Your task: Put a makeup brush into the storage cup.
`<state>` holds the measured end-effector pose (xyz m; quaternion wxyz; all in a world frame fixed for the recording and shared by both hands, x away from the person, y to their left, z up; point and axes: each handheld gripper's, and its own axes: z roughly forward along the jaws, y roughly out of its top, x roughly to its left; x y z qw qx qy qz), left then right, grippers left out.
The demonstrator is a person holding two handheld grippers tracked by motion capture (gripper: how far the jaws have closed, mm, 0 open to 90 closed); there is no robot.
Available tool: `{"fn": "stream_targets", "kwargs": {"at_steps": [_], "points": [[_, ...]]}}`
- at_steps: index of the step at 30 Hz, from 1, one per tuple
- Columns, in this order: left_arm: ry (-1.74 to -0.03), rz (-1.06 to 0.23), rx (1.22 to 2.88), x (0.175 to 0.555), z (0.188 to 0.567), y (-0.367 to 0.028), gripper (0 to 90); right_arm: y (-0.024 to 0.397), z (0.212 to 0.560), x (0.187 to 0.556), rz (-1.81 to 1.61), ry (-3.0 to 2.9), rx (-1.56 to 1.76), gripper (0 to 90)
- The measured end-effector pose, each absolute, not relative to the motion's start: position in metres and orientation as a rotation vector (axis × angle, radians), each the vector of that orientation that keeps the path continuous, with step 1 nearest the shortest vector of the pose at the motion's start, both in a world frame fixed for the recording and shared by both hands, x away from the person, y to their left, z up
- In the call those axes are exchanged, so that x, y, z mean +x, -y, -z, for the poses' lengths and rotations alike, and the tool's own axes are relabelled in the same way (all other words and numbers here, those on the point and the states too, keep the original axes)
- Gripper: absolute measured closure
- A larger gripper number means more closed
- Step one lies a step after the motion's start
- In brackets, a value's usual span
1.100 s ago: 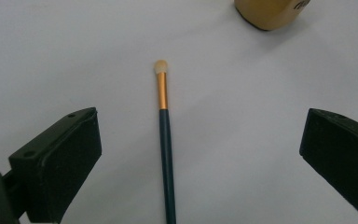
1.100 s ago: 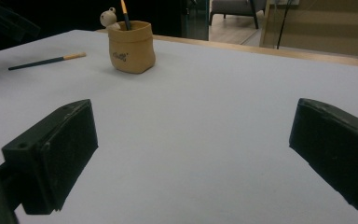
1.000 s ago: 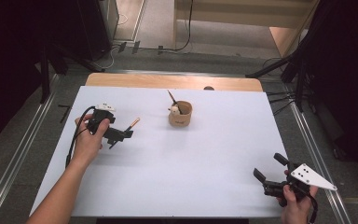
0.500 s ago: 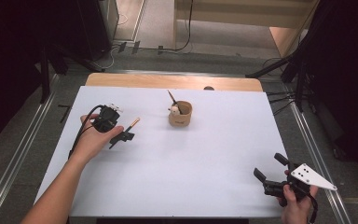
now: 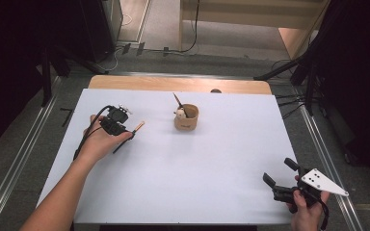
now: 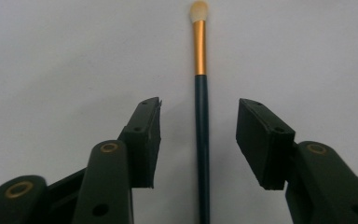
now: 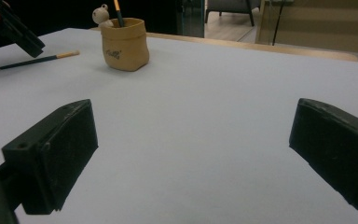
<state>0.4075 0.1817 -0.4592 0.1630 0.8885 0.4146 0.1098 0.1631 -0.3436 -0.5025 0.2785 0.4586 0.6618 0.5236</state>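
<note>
White tabletop (image 5: 183, 173) carries everything. Near its left edge, the left gripper (image 5: 120, 126) hangs with jaws spread either side of a dark-handled makeup brush (image 6: 201, 126) lying flat, not touching it. Toward the far edge stands a tan holder (image 5: 186, 118). By the near right corner, the right gripper (image 5: 282, 180) is spread wide, empty.

Your table (image 5: 212, 173) is evenly and softly lit from above with dark surroundings, shadows stay faint, and both gripper views blur the near jaws while the surface ahead stays sharper.
</note>
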Motion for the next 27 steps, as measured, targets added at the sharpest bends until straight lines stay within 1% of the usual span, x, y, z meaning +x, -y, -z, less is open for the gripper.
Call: {"fn": "stream_targets", "kwargs": {"at_steps": [2,5,9,10,12,21,27], "points": [[-1.186,-0.297,2.537,0.41,0.46,-0.181,59.6,0.343,0.503,0.163,-1.406,-1.777,1.231,1.6],[-1.182,-0.272,2.545,0.413,0.461,-0.181,63.3,0.343,0.503,0.163,-1.405,-1.779,1.229,1.5],[-1.175,-0.231,2.557,0.416,0.463,-0.18,71.0,0.344,0.503,0.164,-1.406,-1.778,1.229,1.6],[-1.176,-0.213,2.557,0.416,0.465,-0.18,72.2,0.344,0.503,0.164,-1.406,-1.778,1.23,1.6],[-1.174,-0.221,2.579,0.417,0.466,-0.18,73.8,0.344,0.503,0.164,-1.406,-1.779,1.231,1.5],[-1.184,-0.202,2.586,0.421,0.469,-0.179,81.4,0.344,0.504,0.164,-1.403,-1.781,1.241,1.6],[-1.175,-0.194,2.586,0.421,0.47,-0.18,83.8,0.343,0.504,0.164,-1.398,-1.785,1.242,1.5]]}}
